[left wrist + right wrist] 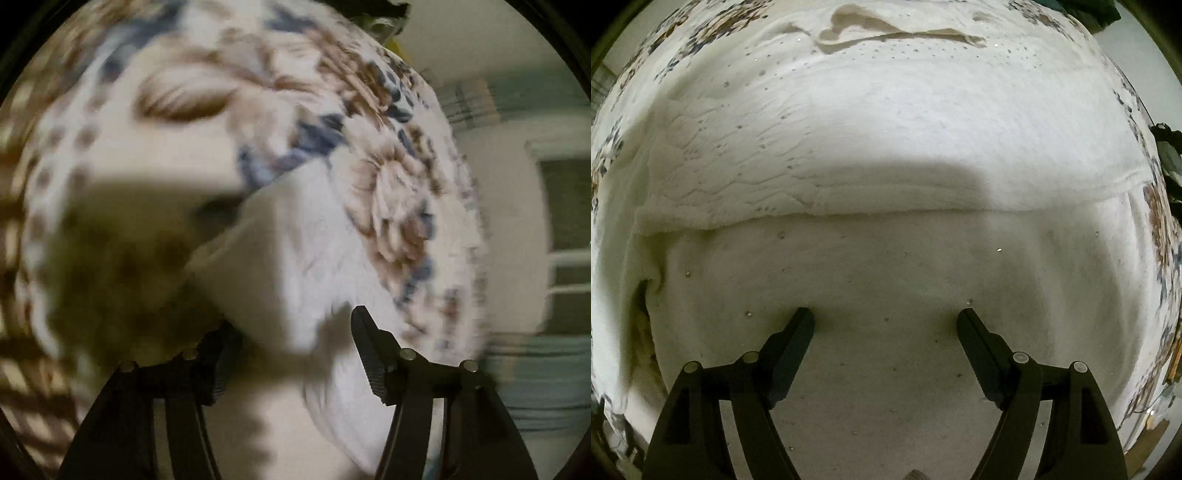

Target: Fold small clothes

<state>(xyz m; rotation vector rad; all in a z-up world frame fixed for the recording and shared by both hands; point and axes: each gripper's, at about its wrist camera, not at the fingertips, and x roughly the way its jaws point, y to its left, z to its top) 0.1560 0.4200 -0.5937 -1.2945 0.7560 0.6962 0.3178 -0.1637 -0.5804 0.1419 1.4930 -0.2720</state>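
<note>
A white knit garment (886, 155) with small silver studs lies spread on a floral bedspread (646, 62). One layer is folded over, and its edge runs across the middle of the right wrist view. My right gripper (885, 317) is open just above the lower layer, holding nothing. In the blurred left wrist view, a corner of the white garment (295, 258) lies on the floral bedspread (177, 66). My left gripper (291, 325) is open with the white cloth between and in front of its fingers.
The bed's right edge shows in the left wrist view, with a pale wall, a dark framed opening (565, 206) and a bluish floor beyond. Dark items (1169, 155) sit at the bed's right edge in the right wrist view.
</note>
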